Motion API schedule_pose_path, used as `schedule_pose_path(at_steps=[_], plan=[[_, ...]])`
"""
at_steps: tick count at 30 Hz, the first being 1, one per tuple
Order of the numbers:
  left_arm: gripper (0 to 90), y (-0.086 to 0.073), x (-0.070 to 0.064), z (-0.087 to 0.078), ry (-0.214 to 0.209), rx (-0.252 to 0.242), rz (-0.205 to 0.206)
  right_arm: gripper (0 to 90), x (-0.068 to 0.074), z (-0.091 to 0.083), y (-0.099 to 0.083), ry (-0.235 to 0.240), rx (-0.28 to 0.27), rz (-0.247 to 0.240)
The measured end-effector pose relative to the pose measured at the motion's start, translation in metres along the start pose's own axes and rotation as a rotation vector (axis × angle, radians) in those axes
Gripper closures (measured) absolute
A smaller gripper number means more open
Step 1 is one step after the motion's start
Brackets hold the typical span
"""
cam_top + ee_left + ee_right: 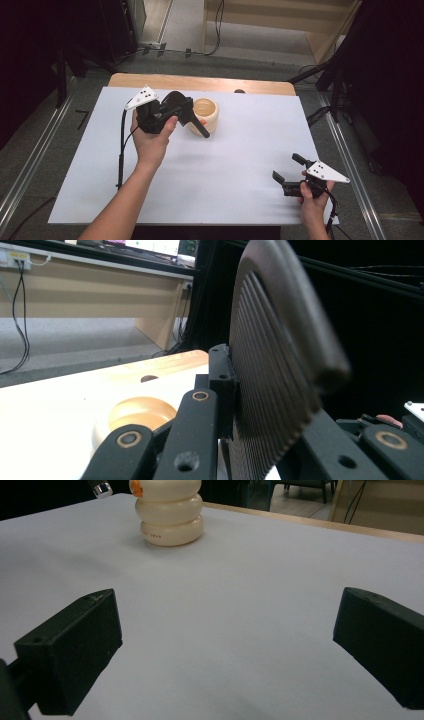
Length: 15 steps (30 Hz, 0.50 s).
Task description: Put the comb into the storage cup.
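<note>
A cream pot (206, 113) with ringed sides stands open at the back middle of the white table cover (240, 150); it has a small orange mark on its side. Just left of it, my left gripper (189, 114) is shut on a dark brown ribbed lid (173, 100), which is held on edge above the table. In the left gripper view the lid (270, 365) stands upright between the jaws, with the pot (140, 415) below and to the left. My right gripper (285, 166) is open and holds nothing at the front right. The pot (170, 515) shows far ahead of the right gripper (225, 645).
A bare wooden strip (200, 81) with a small hole (240, 91) runs along the table's far edge. Black stands and cables line the floor on both sides. The cover's front edge lies close to my right hand.
</note>
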<state>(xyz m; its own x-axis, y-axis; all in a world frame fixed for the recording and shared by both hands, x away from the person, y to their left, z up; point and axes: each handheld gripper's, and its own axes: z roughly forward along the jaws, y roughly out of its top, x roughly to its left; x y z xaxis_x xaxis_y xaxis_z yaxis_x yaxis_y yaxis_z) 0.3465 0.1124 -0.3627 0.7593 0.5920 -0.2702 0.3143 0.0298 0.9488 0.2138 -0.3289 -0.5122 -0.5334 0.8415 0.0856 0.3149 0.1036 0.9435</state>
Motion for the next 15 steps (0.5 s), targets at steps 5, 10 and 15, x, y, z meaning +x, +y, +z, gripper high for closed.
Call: schedule_pose_path(at_steps=[5,10,15], plan=[[84.8,0.003,0.004,0.001,0.002,-0.004,-0.004,0.0,-0.003,-0.006,-0.002,-0.009,0.002,0.005],[84.8,0.007,0.006,0.002,0.005,-0.009,-0.004,0.0,-0.007,-0.012,-0.005,-0.013,0.007,0.009],[84.8,0.010,0.009,0.003,0.011,-0.010,-0.002,0.0,-0.009,-0.014,-0.006,-0.012,0.000,0.015]])
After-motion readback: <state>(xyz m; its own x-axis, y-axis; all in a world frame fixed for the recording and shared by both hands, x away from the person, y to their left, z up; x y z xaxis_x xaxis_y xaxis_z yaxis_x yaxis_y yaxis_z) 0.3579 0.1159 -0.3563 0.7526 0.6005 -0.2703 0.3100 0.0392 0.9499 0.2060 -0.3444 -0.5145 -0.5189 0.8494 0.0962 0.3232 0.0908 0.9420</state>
